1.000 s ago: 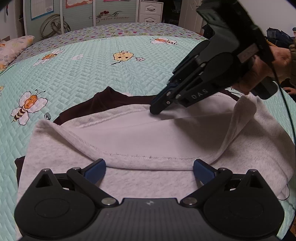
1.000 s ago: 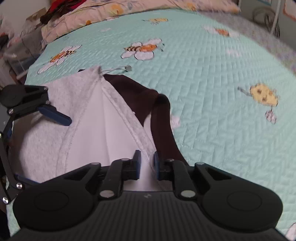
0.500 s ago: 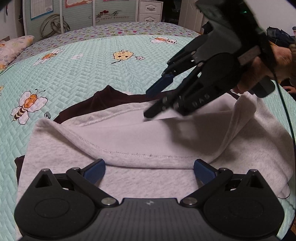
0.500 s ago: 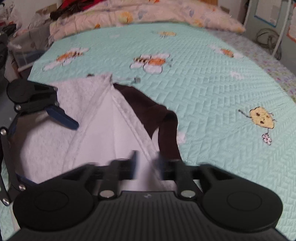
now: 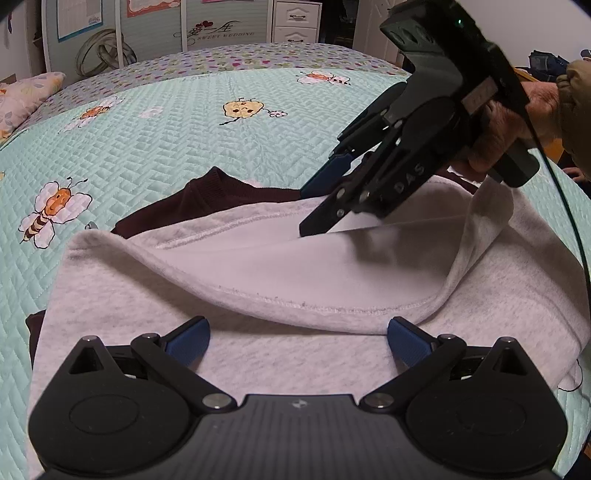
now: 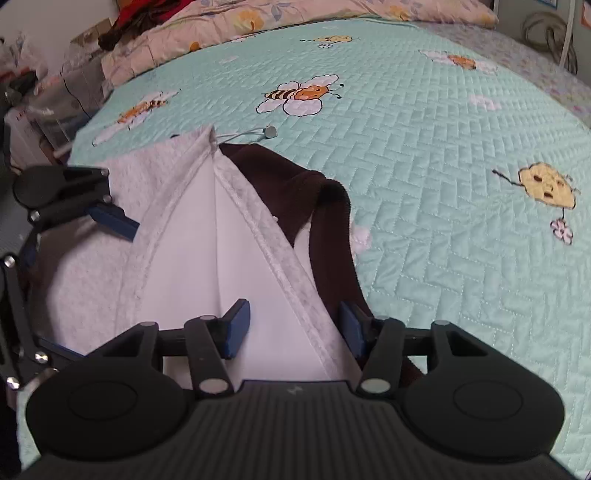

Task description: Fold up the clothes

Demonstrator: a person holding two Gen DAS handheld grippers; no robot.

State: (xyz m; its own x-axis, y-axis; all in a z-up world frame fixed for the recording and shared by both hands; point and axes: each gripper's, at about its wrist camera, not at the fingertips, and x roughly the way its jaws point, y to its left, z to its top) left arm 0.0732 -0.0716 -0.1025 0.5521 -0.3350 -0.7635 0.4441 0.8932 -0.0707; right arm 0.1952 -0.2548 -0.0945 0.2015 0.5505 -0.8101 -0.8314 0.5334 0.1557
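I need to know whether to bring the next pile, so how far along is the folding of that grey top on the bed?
Done: the grey top lies on the bedspread, one flap turned over, pale lining up. In hand: nothing; the right gripper is open over the lining, and the left gripper is open too. Left: the dark garment underneath and the remaining folds.

Wardrobe door (image 5: 218,31): "SWEET WEDDING" under a line of script I cannot make out.
Right gripper (image 5: 314,210): raised letters "DAS" on its side.
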